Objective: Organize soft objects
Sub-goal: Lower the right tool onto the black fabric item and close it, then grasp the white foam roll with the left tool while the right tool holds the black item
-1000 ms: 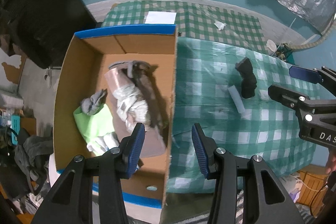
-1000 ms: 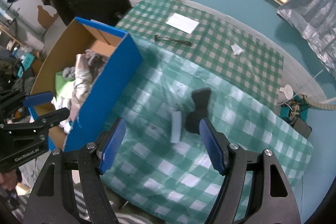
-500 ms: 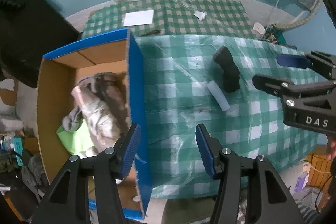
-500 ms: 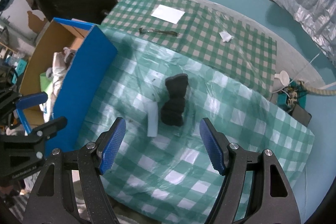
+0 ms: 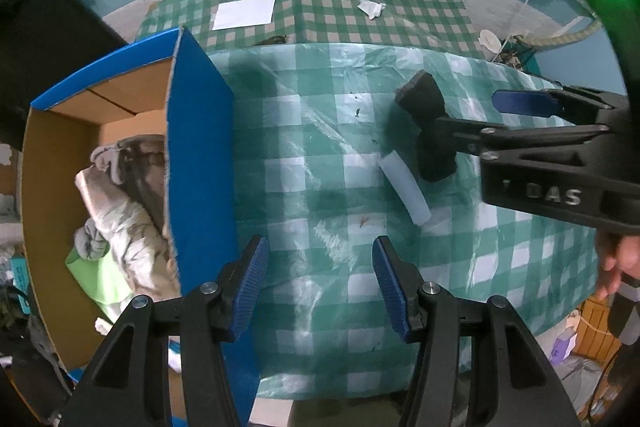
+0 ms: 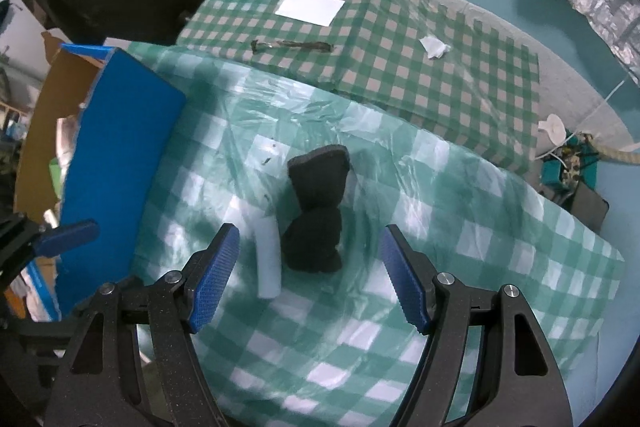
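The right gripper (image 6: pixel 310 275) hangs wide open and empty over the black foam (image 6: pixel 316 215), which lies on the cloth (image 6: pixel 460 267) running lengthwise away from the jaws, probably nearer than the equally open, empty left gripper (image 5: pixel 318 285) by the box (image 5: pixel 200 155).

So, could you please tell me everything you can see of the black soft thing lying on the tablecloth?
The black soft thing is matte and dark, like foam or thick fabric, pinched at the middle into a bow-tie shape with a broad flat far end and a lumpier near end. It lies flat on the green checked tablecloth, lengthwise away from the right tongs, which are open with nothing in them. A white foam stick lies close along its left side; whether they touch I cannot tell.
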Available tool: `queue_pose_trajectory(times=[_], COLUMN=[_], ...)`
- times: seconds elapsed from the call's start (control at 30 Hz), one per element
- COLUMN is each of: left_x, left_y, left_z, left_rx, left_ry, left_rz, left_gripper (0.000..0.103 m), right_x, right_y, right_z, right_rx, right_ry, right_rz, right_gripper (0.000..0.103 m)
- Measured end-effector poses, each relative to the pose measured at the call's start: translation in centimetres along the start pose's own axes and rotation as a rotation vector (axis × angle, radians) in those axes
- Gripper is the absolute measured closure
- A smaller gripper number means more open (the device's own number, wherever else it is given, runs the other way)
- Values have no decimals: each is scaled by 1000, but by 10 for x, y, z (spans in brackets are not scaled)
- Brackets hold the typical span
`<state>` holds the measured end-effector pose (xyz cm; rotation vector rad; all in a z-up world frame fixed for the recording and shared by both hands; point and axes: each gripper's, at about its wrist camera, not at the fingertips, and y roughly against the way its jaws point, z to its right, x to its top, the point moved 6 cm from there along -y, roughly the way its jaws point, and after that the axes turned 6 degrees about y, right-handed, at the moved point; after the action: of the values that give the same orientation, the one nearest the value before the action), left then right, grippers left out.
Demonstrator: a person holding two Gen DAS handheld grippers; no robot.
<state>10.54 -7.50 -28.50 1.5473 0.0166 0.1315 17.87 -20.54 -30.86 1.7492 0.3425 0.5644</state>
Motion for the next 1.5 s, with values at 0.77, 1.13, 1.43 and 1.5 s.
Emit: queue_pose_trajectory(times=[0.77, 1.13, 1.43, 1.5], left_x=[3, 8, 14, 15], left_y=[-39, -57, -73, -76], left_z=[8, 35, 50, 53], left_rx=[-15, -87, -60, -63], left_ry=[62, 106, 99, 109], left_rz=[-80, -111, -124, -128], left_gripper=[47, 42, 42, 42], right_x=[-4, -49, -87, -93], right_y=[-56, -31, -16, -14], right_z=[14, 46, 64, 67], right_rx=[-32, -3, -25, -27], right_ry=[-13, -87, -105, -112], right_rz=[-40, -31, -23, -22], right_gripper=[72, 72, 72, 72])
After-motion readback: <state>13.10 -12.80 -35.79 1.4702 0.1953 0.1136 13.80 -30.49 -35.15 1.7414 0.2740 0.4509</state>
